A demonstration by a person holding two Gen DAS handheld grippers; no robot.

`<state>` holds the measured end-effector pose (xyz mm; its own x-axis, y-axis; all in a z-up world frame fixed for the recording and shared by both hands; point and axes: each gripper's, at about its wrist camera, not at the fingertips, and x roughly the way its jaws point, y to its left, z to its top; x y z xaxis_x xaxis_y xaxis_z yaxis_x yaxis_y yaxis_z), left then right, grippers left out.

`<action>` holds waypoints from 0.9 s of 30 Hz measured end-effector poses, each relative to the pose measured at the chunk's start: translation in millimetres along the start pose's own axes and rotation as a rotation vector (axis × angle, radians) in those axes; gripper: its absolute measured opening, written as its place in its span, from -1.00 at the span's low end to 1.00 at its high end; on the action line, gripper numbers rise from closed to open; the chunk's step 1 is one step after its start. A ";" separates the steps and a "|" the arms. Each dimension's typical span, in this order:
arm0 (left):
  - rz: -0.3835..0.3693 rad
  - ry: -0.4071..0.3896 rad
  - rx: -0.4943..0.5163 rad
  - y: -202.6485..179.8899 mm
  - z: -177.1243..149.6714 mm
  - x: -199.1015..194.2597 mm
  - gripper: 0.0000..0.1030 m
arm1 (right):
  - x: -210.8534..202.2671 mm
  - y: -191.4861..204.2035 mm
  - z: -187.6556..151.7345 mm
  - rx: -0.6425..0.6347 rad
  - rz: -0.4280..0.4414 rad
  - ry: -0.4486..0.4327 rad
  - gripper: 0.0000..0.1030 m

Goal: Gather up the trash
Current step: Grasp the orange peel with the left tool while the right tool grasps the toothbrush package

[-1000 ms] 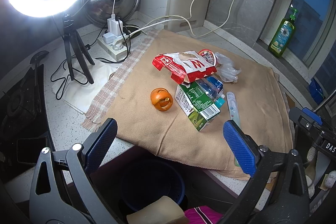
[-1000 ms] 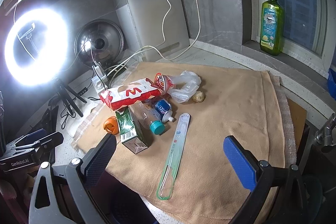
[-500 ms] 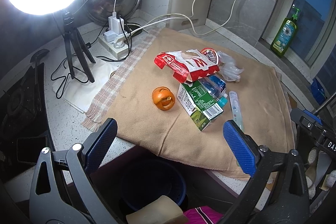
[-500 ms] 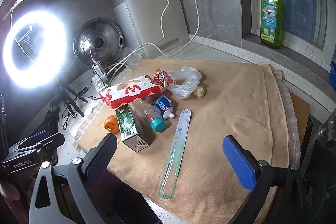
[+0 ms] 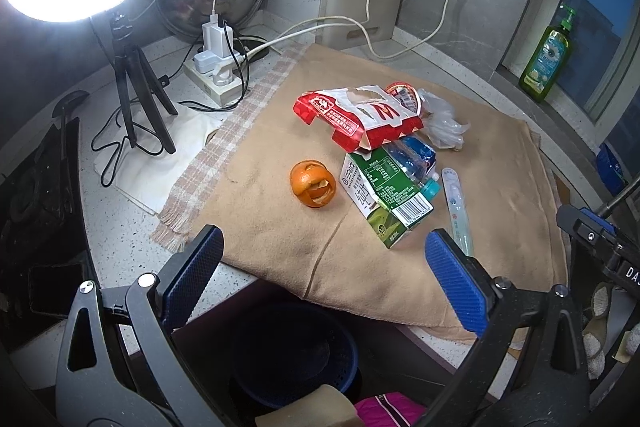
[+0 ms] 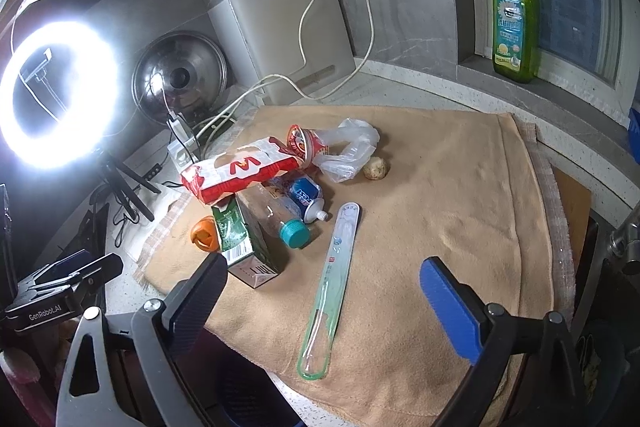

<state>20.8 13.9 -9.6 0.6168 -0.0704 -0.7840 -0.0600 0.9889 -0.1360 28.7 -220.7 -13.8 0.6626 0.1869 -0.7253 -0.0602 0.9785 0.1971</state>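
Both grippers, left gripper (image 5: 322, 269) and right gripper (image 6: 322, 301), hover released at the towel's (image 5: 500, 163) near edge. Trash sits mid-towel: red carton (image 5: 360, 119) over milk box (image 5: 384, 195), orange peel (image 5: 313, 183) beside. Toothbrush package (image 6: 332, 291) lies between the right fingers.

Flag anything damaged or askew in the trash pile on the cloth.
The red carton is torn open along its top and rests tilted on the tipped-over green milk carton. The orange peel lies apart.

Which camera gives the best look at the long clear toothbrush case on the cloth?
The right wrist view: the toothbrush case lies in full length on the tan cloth, nothing covering it. In the left wrist view the case is foreshortened, and that gripper's right finger hides its near end.
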 end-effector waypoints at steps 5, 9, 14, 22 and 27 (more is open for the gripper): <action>0.013 0.037 -0.009 6.3 -0.2 14.4 0.99 | 7.6 -2.6 -1.8 -0.006 -0.042 0.021 0.80; 0.022 0.064 -0.031 17.3 -4.0 27.5 0.83 | 16.5 -6.9 -7.5 -0.014 -0.092 0.028 0.80; 0.016 0.097 -0.039 29.8 -7.4 48.3 0.46 | 29.0 -9.9 -15.4 -0.045 -0.086 0.055 0.80; -0.015 0.114 -0.013 39.2 7.0 83.2 0.06 | 65.6 -15.6 -18.0 0.007 0.034 0.188 0.44; -0.052 0.143 -0.002 42.4 19.2 106.2 -0.17 | 94.2 -15.1 -16.7 -0.007 0.044 0.258 0.20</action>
<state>98.9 50.9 -87.0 0.5011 -0.1399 -0.8540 -0.0322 0.9832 -0.1799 79.6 -216.4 -96.1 0.4473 0.2447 -0.8603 -0.0907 0.9693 0.2286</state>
